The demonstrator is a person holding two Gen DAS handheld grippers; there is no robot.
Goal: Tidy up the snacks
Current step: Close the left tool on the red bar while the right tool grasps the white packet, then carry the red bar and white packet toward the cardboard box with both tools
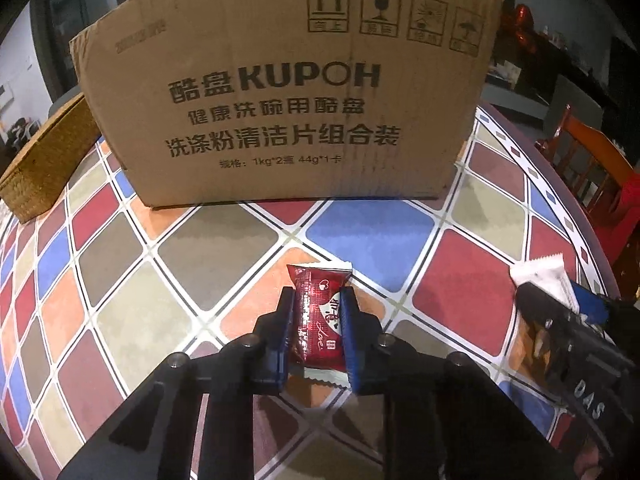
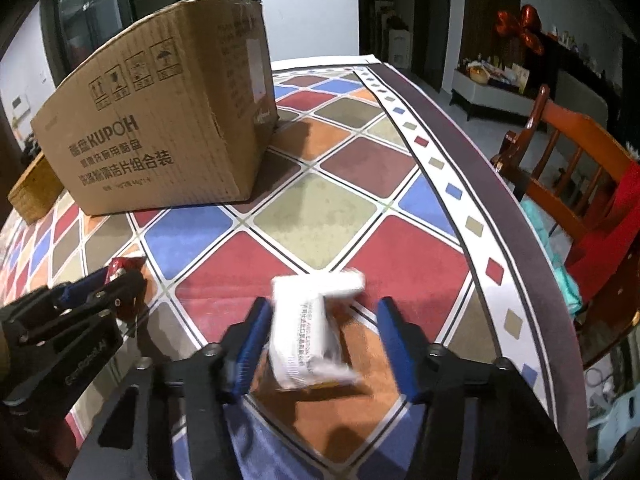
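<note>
From the left wrist view, the left hand-held gripper [image 1: 319, 304] is clamped on a small red foil snack packet with white crimped ends [image 1: 320, 316], which lies on the surface covered in a cloth of red, blue, orange and grey diamonds [image 1: 200, 256]. The packet shows a white heart and the word "Love". Behind it stands a large brown cardboard box [image 1: 288, 92] printed "KUPOH", Chinese lines and "1kg*2" and "44g*1", with handling symbols at its top. A woven straw basket [image 1: 40, 168] sits to the box's left. Judging by this, sorting has barely begun: the packet is gripped but not yet lifted.

From the right wrist view, the right hand-held gripper [image 2: 320, 312] has its blue pads apart around a white rectangular snack wrapper [image 2: 308, 328]; one pad is against it, the other clear, so it is not yet gripped. Its print is blurred and unreadable. The same box reads "KUPOH" here. Both snacks remain to be carried off; which container they go to is unclear.
</note>
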